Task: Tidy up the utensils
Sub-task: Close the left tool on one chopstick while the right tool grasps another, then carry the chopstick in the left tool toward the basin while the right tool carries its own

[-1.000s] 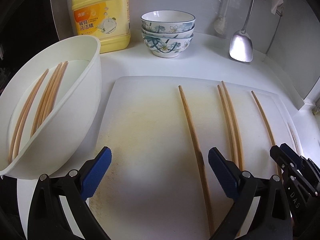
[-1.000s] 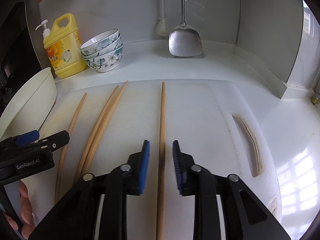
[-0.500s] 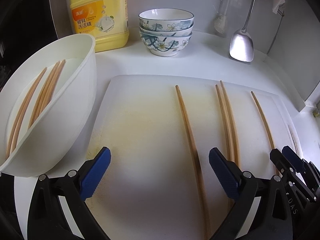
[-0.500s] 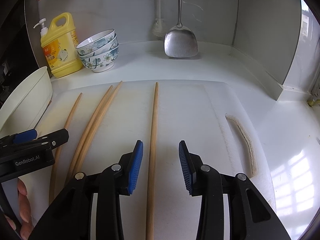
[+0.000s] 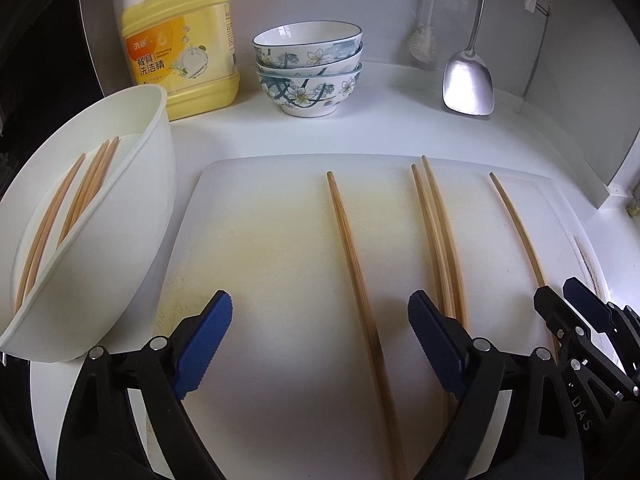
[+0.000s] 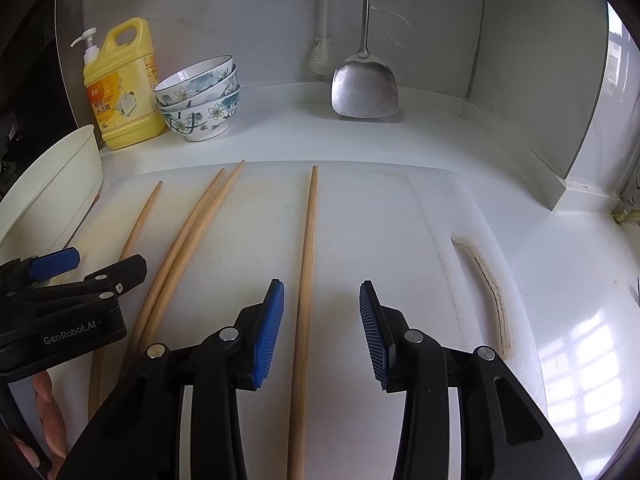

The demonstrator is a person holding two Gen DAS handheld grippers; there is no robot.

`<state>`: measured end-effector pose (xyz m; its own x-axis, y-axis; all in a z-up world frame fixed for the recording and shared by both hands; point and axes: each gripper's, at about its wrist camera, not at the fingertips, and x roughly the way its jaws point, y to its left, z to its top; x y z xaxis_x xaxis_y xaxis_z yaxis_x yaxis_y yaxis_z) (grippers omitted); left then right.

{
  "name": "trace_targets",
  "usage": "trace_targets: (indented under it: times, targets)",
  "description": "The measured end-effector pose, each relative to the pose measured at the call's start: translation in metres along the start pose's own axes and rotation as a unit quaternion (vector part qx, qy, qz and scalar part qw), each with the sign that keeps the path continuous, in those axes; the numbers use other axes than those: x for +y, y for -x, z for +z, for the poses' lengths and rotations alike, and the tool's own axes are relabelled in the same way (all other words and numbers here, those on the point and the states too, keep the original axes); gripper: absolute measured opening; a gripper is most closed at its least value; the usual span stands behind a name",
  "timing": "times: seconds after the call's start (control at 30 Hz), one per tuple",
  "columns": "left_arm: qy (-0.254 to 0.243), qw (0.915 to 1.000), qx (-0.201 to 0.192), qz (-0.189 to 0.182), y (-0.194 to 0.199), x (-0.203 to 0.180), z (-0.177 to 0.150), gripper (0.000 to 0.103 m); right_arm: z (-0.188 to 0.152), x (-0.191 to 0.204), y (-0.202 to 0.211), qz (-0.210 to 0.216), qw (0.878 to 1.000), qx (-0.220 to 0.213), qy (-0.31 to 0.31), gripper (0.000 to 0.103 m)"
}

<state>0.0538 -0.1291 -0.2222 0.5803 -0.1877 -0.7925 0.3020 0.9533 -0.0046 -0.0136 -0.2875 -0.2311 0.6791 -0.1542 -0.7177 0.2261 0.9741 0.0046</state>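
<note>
**Mei:** On the cutting board (image 6: 360,208), 4 chopsticks lie loose, and the right gripper (image 6: 322,334) has just spread from a narrow gap to a wide one around the rightmost chopstick (image 6: 306,264).

**Jun:** So it let go?

**Mei:** I judge it never lifted it; the stick lies flat between the pads, touching neither.

**Jun:** And the left gripper (image 5: 320,344)?

**Mei:** Wide apart as before, holding nothing, straddling the leftmost chopstick (image 5: 356,280). The pair (image 5: 438,236) sits between.

**Jun:** Progress?

**Mei:** Several chopsticks (image 5: 72,208) already rest in the white tub (image 5: 156,184). These 4 likely follow, though the opening suggests a re-aim first.
</note>
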Motion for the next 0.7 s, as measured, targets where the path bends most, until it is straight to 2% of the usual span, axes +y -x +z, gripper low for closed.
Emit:
trace_targets:
  times: [0.07, 0.2, 0.27, 0.33, 0.43, 0.7]
  targets:
    - [-0.007, 1.0000, -0.005, -0.004, 0.003, -0.003, -0.002, 0.071, -0.001, 0.003, 0.001, 0.003, 1.000, -0.002, 0.010, 0.031]
    - [-0.013, 0.9998, -0.010, -0.008, 0.007, -0.007, -0.004, 0.054, -0.004, 0.014, 0.004, 0.005, 0.999, -0.005, 0.042, 0.015]
    - [-0.012, 0.9998, -0.010, -0.009, 0.008, -0.007, -0.003, 0.037, -0.004, 0.016, 0.004, 0.008, 0.999, -0.004, 0.046, 0.011]
    - [-0.013, 0.9998, -0.011, -0.008, 0.008, -0.008, -0.003, 0.025, -0.004, 0.016, 0.004, 0.010, 0.999, -0.003, 0.043, 0.007]
    - [-0.019, 0.9997, -0.009, -0.011, 0.008, -0.011, -0.002, 0.010, -0.003, 0.015, 0.005, 0.015, 0.999, -0.002, 0.040, 0.006]
    - [0.001, 0.9995, 0.014, -0.028, 0.010, -0.007, -0.001, 0.007, 0.000, -0.005, 0.017, 0.049, 0.999, 0.004, -0.017, 0.006]
